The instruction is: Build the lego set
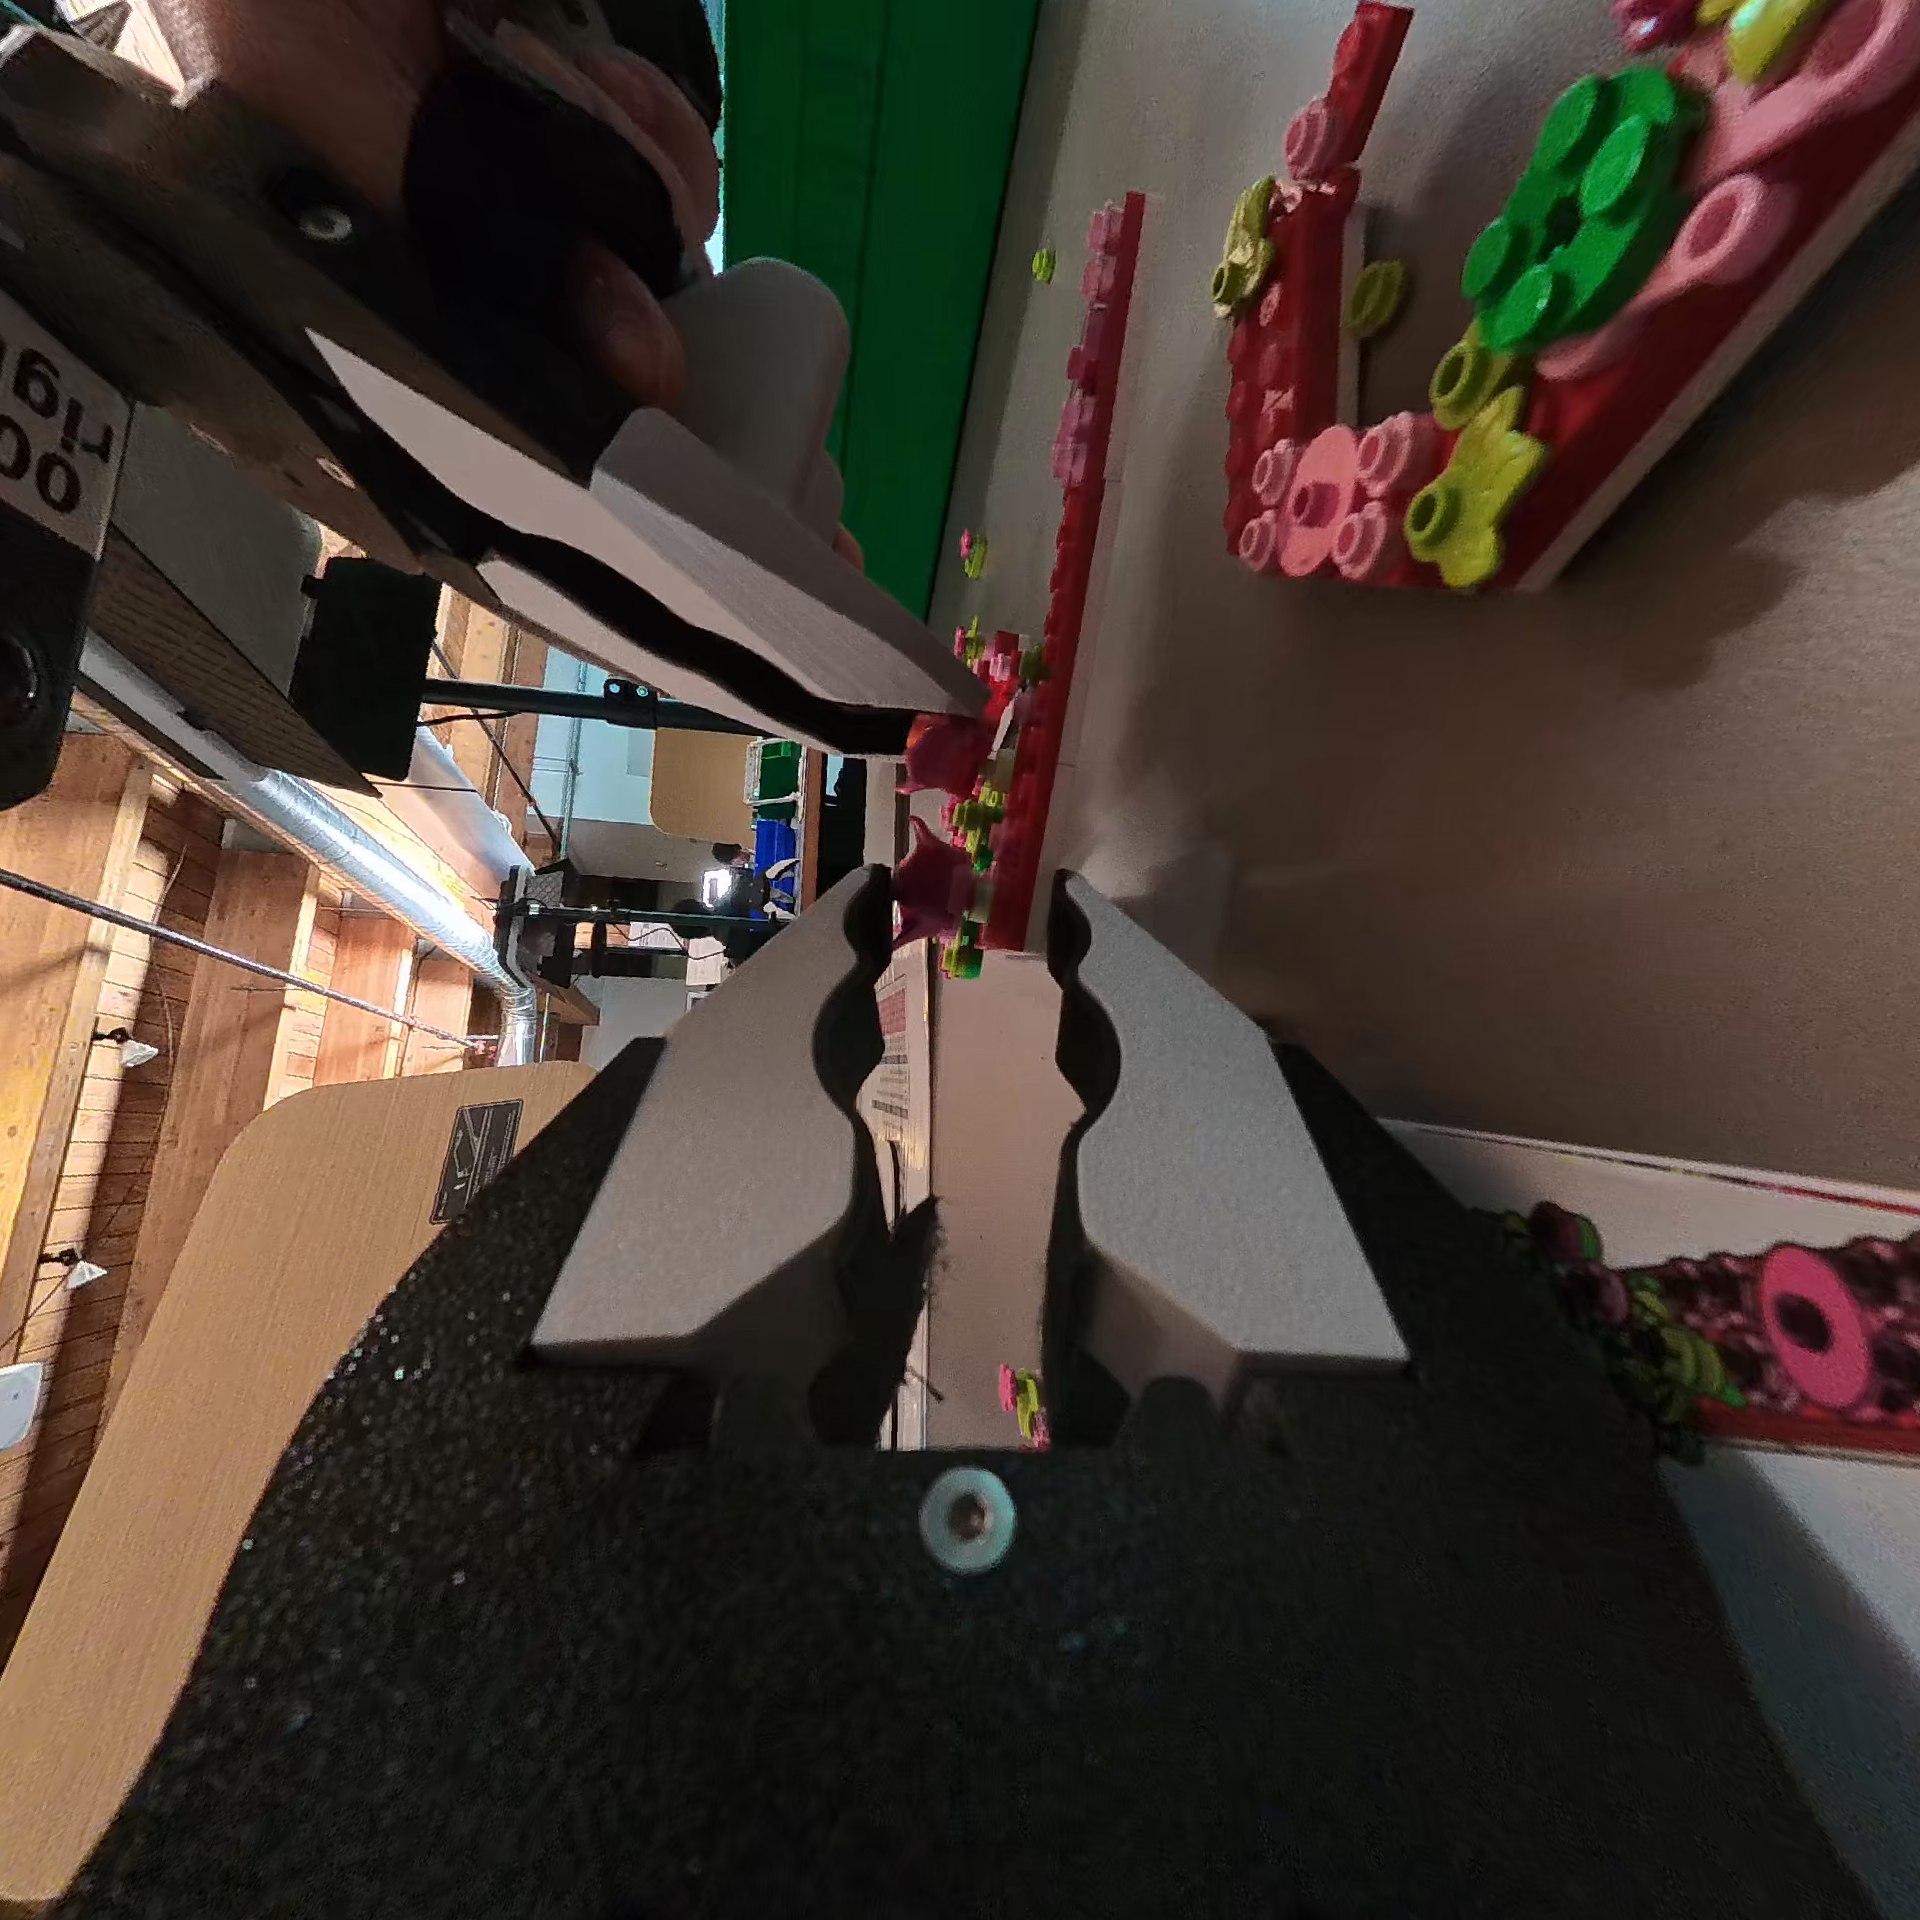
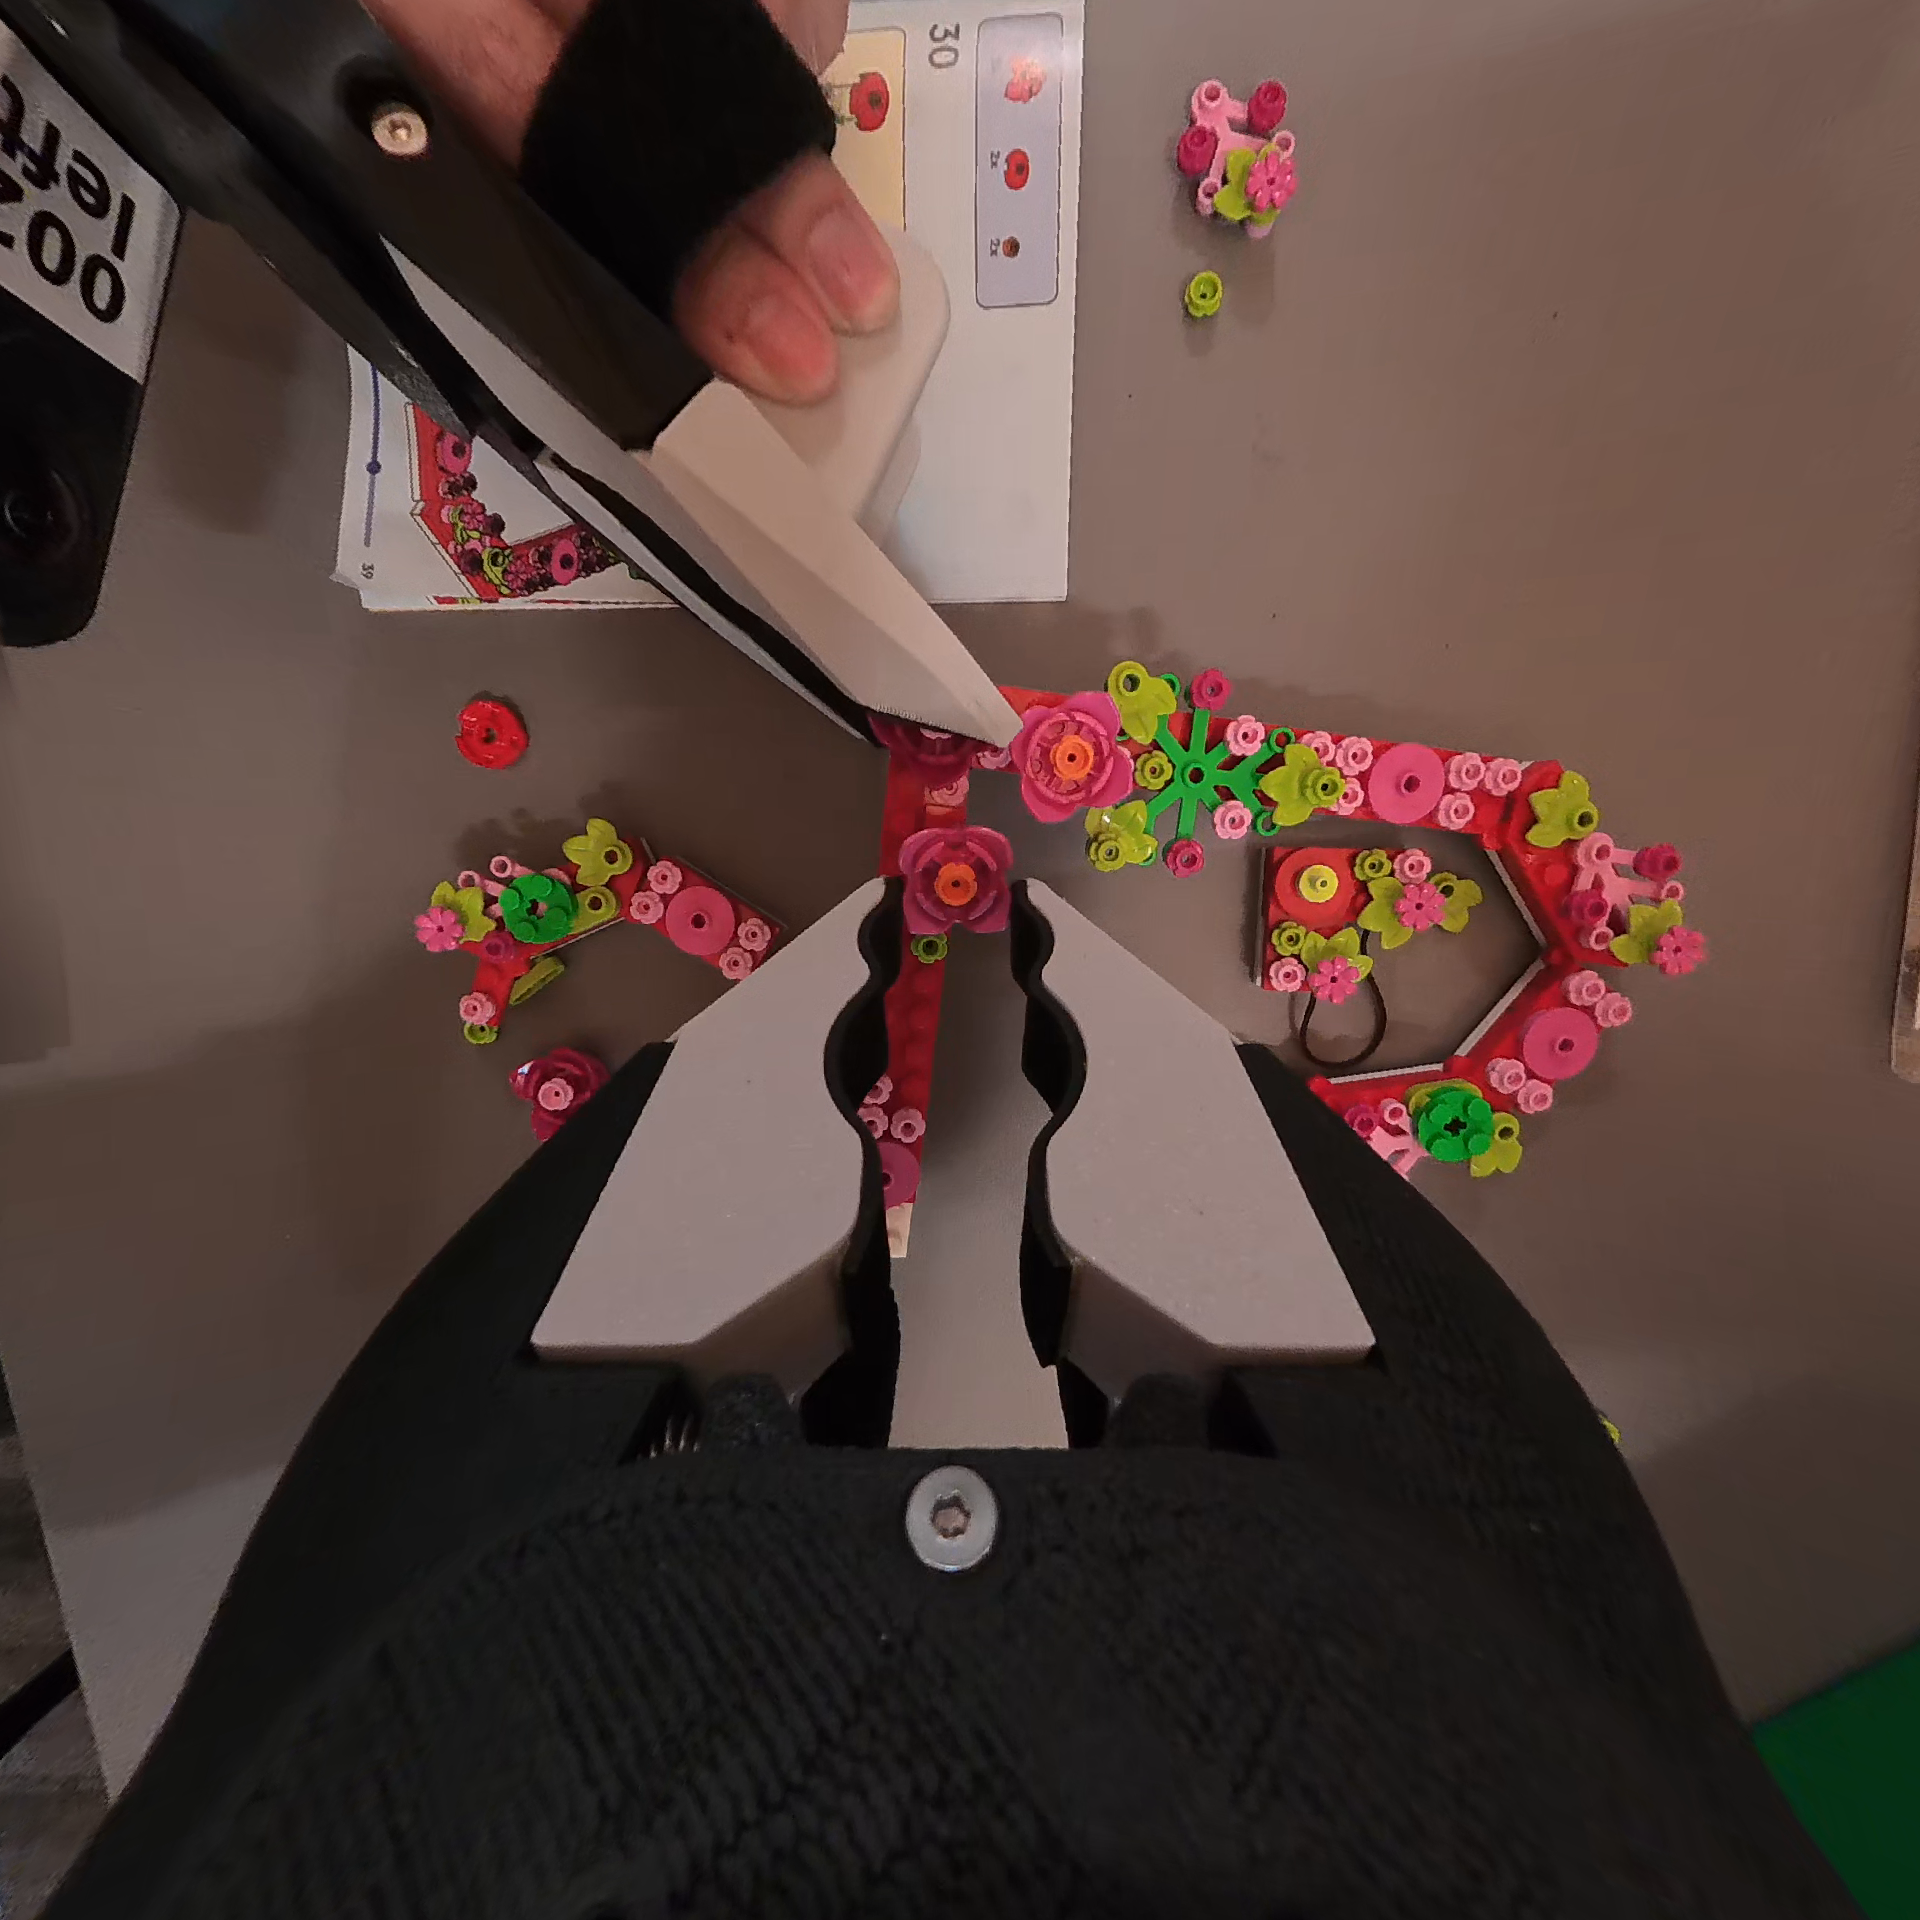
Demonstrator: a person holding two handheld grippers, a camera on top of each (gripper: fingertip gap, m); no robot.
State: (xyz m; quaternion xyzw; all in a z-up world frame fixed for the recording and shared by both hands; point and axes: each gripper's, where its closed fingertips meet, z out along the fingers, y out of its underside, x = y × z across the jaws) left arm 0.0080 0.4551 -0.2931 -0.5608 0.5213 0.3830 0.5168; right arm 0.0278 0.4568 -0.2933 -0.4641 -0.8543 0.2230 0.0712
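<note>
Left wrist view: left hand-held gripper (image 1: 971,894) jaws parted, tips either side of a magenta flower (image 1: 935,894) and the end of the red plate strip (image 1: 1070,623) lying on the table (image 1: 1455,831); contact looks close, but cannot tell whether clamped or only flanking. Right hand-held gripper (image 1: 935,717) coming in from upper left, tip at another flower further along the strip. Right wrist view: right hand-held gripper (image 2: 954,894) jaws apart, straddling the orange-centred magenta flower (image 2: 954,883) seated on the strip; cannot tell whether pinching it. Strip meets the corner of the red flower frame (image 2: 1403,779), loose red round piece (image 2: 491,732) and smaller sub-builds well apart, instruction booklet (image 2: 1018,468) behind. Handling, as a judgement: light, rigid plastic, smooth and a bit slippery; thin strip likely to flex or pop apart at joints, small studs-on decorations easy to knock off. Best hold probably on the strip's long edges or the flower's outer petals, pressing straight down onto the studs.
</note>
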